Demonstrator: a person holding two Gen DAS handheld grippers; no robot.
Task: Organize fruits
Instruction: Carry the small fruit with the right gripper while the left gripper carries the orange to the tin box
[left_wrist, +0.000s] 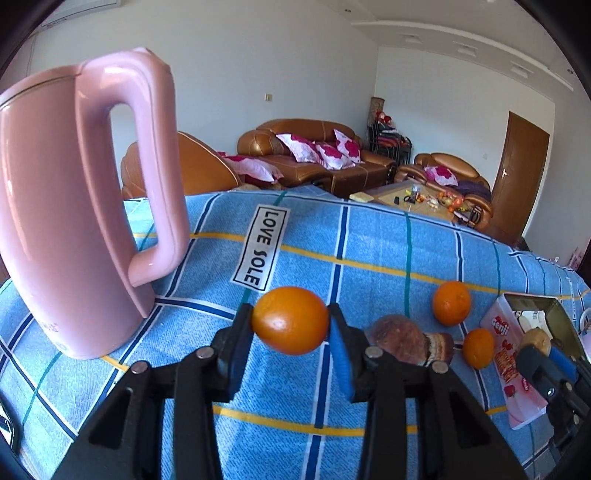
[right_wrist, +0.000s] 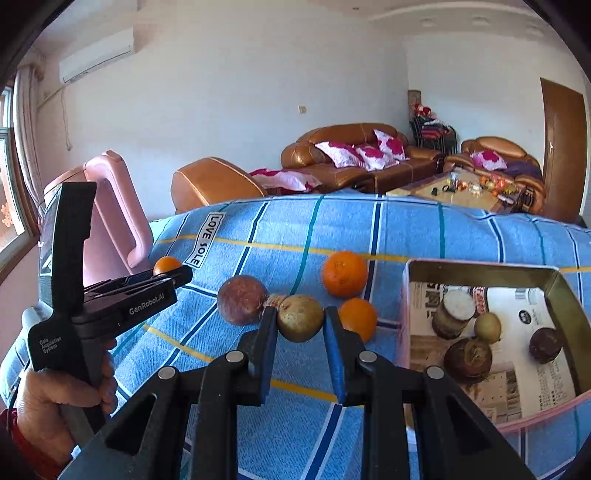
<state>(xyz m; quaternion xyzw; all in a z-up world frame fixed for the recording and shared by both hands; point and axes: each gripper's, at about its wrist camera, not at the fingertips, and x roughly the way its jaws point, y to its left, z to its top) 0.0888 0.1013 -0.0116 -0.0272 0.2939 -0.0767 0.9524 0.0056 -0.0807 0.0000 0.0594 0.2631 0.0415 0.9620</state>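
My left gripper (left_wrist: 291, 321) is shut on an orange (left_wrist: 290, 320) and holds it above the blue checked cloth (left_wrist: 369, 236). My right gripper (right_wrist: 300, 322) is shut on a yellow-brown fruit (right_wrist: 300, 317), left of an open tin box (right_wrist: 480, 271) that holds several dark fruits (right_wrist: 467, 356). On the cloth lie a purple-brown fruit (right_wrist: 241, 299), a big orange (right_wrist: 344, 274) and a small orange (right_wrist: 358, 317). In the left wrist view the same fruits lie to the right: brown fruit (left_wrist: 397, 334), big orange (left_wrist: 451, 302), small orange (left_wrist: 478, 348).
A tall pink kettle (left_wrist: 55, 229) stands at the left on the cloth. The tin box (left_wrist: 517, 354) sits at the cloth's right edge. Sofas (left_wrist: 314, 155) and a coffee table (left_wrist: 413, 199) stand beyond the cloth's far edge.
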